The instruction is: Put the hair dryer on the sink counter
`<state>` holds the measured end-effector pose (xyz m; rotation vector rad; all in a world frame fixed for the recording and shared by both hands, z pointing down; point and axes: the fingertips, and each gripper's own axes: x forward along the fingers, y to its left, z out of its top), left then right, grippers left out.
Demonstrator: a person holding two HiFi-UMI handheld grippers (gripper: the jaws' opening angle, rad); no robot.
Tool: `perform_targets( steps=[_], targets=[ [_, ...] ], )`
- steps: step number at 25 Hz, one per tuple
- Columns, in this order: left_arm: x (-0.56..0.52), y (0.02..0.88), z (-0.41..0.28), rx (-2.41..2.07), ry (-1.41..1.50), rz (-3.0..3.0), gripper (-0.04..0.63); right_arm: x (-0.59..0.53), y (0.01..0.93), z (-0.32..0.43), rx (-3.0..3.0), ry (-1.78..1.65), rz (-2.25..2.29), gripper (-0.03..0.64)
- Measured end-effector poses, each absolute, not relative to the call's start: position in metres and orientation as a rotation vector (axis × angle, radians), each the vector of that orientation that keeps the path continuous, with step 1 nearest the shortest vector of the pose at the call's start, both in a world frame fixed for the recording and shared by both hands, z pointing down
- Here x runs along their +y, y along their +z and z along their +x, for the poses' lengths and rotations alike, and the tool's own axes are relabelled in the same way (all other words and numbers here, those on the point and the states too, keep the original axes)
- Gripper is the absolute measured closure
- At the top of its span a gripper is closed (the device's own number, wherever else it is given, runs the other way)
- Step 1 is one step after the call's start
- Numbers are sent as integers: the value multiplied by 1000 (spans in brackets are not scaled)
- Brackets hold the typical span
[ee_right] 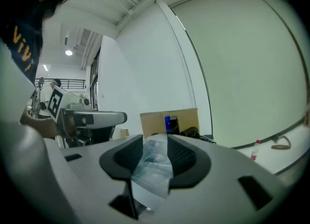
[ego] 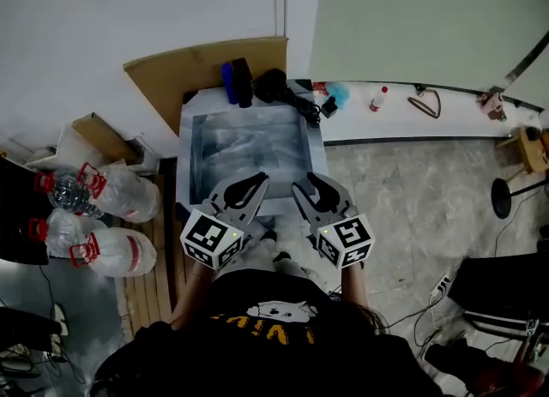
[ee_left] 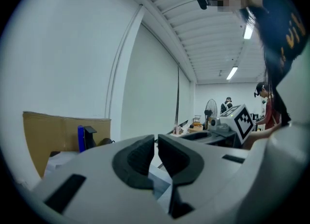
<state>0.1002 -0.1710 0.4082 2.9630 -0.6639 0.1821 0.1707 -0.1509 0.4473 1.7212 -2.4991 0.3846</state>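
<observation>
Two handheld grippers are level side by side over the near edge of a steel sink counter (ego: 184, 159), seen from above the person holding them. The left gripper (ego: 249, 185) has its jaws drawn almost together, with only a thin slit between the dark pads and nothing clamped in it. The right gripper (ego: 315, 188) has its jaws released and standing apart, also with nothing held; only the grey steel of the basin (ego: 249, 151) shows through the gap. Each gripper carries a white cube with black square markers, the left cube (ego: 210, 239) and the right cube (ego: 345, 241), close to the person's dark shirt. Neither gripper touches the counter. The black hair dryer (ego: 273, 85) lies at the far right corner of the counter, well apart from both grippers, and its black cord (ego: 307, 105) trails forward along the counter's right edge. Just left of the hair dryer, along the far edge, stand a blue bottle (ego: 228, 82) and a black container (ego: 244, 70). A brown cardboard sheet (ego: 167, 74) leans against the white wall behind the counter's far left corner. To the left of the counter, two large clear water jugs, one (ego: 116, 191) and another (ego: 107, 251), lie on a wooden pallet (ego: 147, 288). To the right, a small red-capped bottle (ego: 376, 99) stands on a white ledge (ego: 386, 121) along the wall.
</observation>
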Motion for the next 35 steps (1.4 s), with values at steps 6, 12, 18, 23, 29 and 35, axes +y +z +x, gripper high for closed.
perform_targets(
  steps=[6,12,18,23,29,35],
  targets=[
    [-140,410,106,-635,201,2962,569,-123,449,172,-2504,405,1767,468],
    [-131,405,107,-607,176,2975,569,-113,443,173,-2510,399,1823,490],
    [-120,400,98,-562,155,2988,569,-105,435,165,-2487,386,1865,520],
    [-112,406,64,-560,161,2973,569,-99,435,135,-2471,400,1877,537],
    [-105,411,23,-548,156,2954,569,-91,438,95,-2442,427,1892,577],
    [-93,416,-4,-505,162,2964,569,-82,441,70,-2405,415,1920,606]
  ],
)
